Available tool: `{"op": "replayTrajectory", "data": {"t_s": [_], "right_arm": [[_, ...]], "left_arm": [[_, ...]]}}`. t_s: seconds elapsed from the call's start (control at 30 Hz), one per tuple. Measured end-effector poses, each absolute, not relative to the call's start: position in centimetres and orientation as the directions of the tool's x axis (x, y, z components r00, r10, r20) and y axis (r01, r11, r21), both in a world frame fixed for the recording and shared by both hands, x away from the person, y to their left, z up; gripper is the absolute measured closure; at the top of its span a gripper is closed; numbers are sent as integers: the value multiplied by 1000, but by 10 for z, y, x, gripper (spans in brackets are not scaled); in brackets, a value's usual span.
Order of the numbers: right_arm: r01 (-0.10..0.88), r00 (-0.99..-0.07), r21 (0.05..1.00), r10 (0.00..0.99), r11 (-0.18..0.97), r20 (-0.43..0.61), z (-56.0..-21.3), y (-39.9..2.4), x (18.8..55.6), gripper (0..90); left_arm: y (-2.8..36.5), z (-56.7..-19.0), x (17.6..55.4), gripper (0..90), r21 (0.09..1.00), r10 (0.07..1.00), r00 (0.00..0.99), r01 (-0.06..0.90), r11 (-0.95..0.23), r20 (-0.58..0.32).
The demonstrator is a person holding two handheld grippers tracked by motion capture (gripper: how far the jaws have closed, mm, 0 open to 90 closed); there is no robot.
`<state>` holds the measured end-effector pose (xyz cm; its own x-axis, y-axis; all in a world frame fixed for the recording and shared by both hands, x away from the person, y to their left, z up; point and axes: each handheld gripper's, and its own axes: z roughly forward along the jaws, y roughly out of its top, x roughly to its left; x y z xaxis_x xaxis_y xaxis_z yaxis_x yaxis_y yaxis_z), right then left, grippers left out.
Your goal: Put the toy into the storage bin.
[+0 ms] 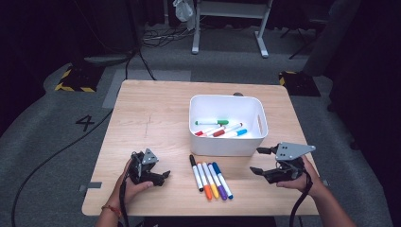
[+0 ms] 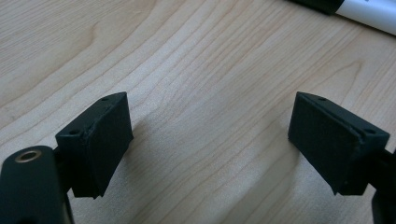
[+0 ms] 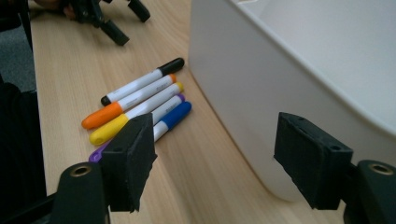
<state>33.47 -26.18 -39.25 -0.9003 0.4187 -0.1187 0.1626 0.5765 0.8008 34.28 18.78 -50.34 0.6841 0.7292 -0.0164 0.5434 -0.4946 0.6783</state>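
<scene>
At six o'clock on the surface (image 1: 142, 113), five markers (image 1: 211, 180) are laid side by side just in front of the white bin (image 1: 228, 144), where four more markers (image 1: 220, 128) are already collected. At four o'clock the right gripper (image 1: 261, 161) is held low beside the bin, its jaws spread wide and empty, aimed toward the row, probably for the next pick. At eight o'clock the left gripper (image 1: 165, 176) is rested on the wood, jaws wide open with nothing between them, kept clear of the row.

5 markers (image 1: 211, 179) side by side, beside bin (image 1: 227, 145)
</scene>
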Motion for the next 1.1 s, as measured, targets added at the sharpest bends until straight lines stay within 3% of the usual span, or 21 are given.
{"op": "replayTrajectory", "data": {"t_s": [0.47, 0.77, 1.1], "right_arm": [[218, -931, 737, 362, 639, -39, -457, -210, 334, 313], [244, -923, 707, 384, 663, -42, -476, -181, 350, 345], [297, -899, 679, 436, 671, -37, -486, -187, 359, 385]], "left_arm": [[188, -503, 343, 137, 678, 729, 684, 544, -495, -16], [188, -503, 343, 137, 678, 729, 684, 544, -495, -17], [188, -503, 343, 137, 678, 729, 684, 544, -495, -17]]}}
